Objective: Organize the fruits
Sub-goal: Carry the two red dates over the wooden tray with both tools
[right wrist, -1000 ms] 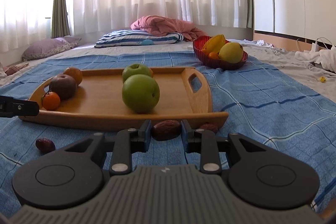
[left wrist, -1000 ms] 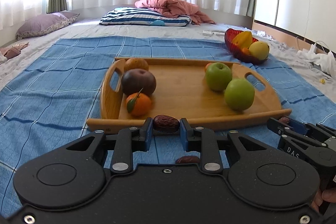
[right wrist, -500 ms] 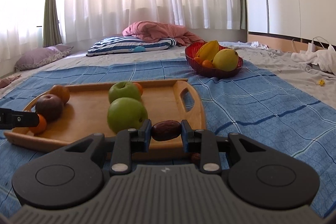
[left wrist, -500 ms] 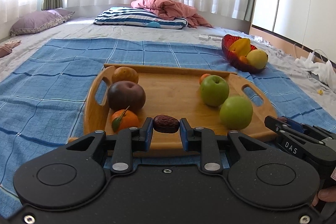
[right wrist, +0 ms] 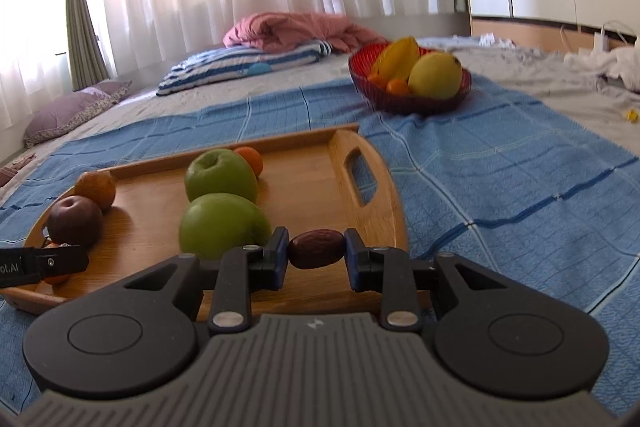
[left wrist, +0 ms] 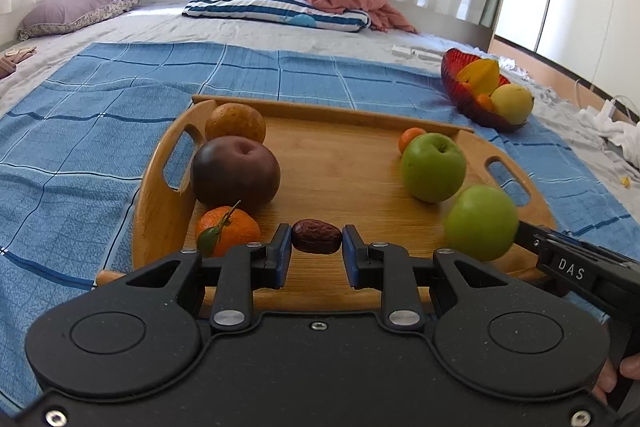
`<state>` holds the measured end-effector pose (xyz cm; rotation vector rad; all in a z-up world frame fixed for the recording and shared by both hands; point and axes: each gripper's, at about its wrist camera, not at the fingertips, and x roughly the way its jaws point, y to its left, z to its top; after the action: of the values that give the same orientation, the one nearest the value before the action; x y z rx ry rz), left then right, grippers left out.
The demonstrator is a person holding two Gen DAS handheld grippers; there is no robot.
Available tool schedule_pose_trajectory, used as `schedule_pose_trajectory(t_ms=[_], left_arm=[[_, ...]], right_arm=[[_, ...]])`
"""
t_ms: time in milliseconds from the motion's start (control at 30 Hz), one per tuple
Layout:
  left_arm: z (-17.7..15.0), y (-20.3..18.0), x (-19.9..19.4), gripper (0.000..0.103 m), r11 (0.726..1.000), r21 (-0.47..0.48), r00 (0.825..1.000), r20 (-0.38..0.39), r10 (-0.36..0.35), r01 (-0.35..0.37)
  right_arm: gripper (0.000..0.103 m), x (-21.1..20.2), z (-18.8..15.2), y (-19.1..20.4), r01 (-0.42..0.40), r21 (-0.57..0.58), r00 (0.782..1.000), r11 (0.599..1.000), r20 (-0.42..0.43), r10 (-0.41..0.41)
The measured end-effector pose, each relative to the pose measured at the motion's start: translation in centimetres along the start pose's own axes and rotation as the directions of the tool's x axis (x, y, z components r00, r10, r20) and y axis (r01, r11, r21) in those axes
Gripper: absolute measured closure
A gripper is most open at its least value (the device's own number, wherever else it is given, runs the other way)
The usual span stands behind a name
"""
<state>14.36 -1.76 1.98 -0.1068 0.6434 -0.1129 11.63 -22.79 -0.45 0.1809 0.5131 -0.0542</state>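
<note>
My left gripper [left wrist: 316,245] is shut on a brown date [left wrist: 316,235], held above the near edge of the wooden tray [left wrist: 352,163]. My right gripper [right wrist: 316,250] is shut on another brown date [right wrist: 316,247], above the tray's near right part [right wrist: 384,203]. On the tray lie two green apples [left wrist: 434,167] [left wrist: 480,223], a dark red apple [left wrist: 234,175], a brown pear [left wrist: 236,123], a tangerine with a leaf [left wrist: 228,231] and a small tangerine [left wrist: 412,139]. The right gripper shows at the left wrist view's right edge [left wrist: 576,269].
A red bowl [right wrist: 408,99] with yellow fruit and small oranges stands on the blue checked blanket [right wrist: 500,179] beyond the tray to the right. Pillows [left wrist: 276,7] and a pink quilt lie farther back by the curtains. White cloth lies at the far right.
Both grippers have risen and moved forward with their dates, from in front of the tray's near rim to above it. The dates left on the blanket have dropped out of view.
</note>
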Motion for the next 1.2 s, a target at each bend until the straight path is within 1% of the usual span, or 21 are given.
schedule_pose_trajectory(t_ms=[233, 500, 667, 1200], left_arm=[[0.0, 0.1, 1.4, 0.077, 1.0, 0.006, 1.0, -0.017, 0.023, -0.023], [-0.1, 0.0, 2.3, 0.077, 0.999, 0.022, 0.999, -0.03, 0.028, -0.027], [-0.2, -0.1, 2.6, 0.077, 0.999, 0.033, 0.999, -0.035, 0.038, -0.036], [-0.4, -0.8, 2.9, 0.077, 0.995, 0.074, 0.998, -0.026, 0.062, -0.06]], right_arm=[[0.07, 1.1, -0.3, 0.1, 0.007, 0.0, 0.999, 1.0, -0.041, -0.007], [0.07, 1.0, -0.6, 0.7, 0.018, -0.031, 0.999, 0.999, -0.032, -0.019], [0.07, 1.0, -0.7, 0.7, 0.016, -0.031, 0.999, 0.999, -0.027, -0.017], [0.069, 0.9, -0.8, 0.8, 0.021, -0.038, 0.999, 0.999, -0.024, -0.022]])
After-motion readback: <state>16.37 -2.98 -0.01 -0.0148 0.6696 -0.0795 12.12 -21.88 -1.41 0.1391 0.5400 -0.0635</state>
